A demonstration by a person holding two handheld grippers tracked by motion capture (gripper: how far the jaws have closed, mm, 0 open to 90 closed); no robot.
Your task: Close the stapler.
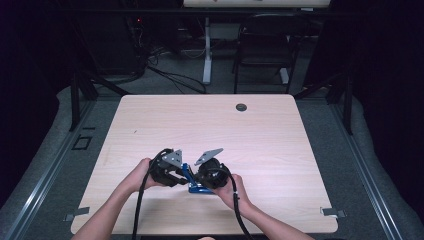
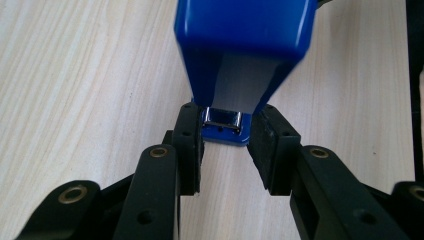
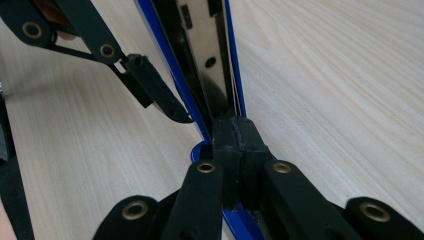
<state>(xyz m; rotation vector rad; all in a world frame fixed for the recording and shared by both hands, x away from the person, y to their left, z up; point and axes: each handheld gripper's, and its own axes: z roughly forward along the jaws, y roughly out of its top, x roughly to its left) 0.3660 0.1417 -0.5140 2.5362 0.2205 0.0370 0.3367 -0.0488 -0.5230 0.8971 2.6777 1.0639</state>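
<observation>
While the stapler (image 1: 192, 181) is resting near the front middle of the counter (image 1: 260, 135), the person is working on it from both sides, each hand holding a gripper. In the high view, the left gripper (image 1: 176, 175) is sitting just left of the stapler, with the left hand (image 1: 139, 175) behind it and a cable trailing toward the front edge. In the left gripper view, the jaws are standing on either side of the stapler's blue base, where the metal front of the magazine is showing. The left pad (image 2: 192, 145) is lying against the base edge; the right pad (image 2: 267, 145) is sitting just beside it, and contact on that side cannot be confirmed. The blue top is rising above the jaws, lifted away from the base.

In the middle, the stapler is lying open: the blue body is tilting up between the two grippers.

On the right, the right gripper (image 1: 204, 181) is sitting just right of the stapler, with the right hand (image 1: 231, 190) behind it. In the right gripper view, its jaws are clenched tight, with the pads meeting at the near end of the open stapler, next to the metal channel and blue rim. Whether a thin part is being pinched between the pads cannot be determined. One jaw of the left gripper is showing farther off at the upper left, close to the stapler's blue edge.
</observation>
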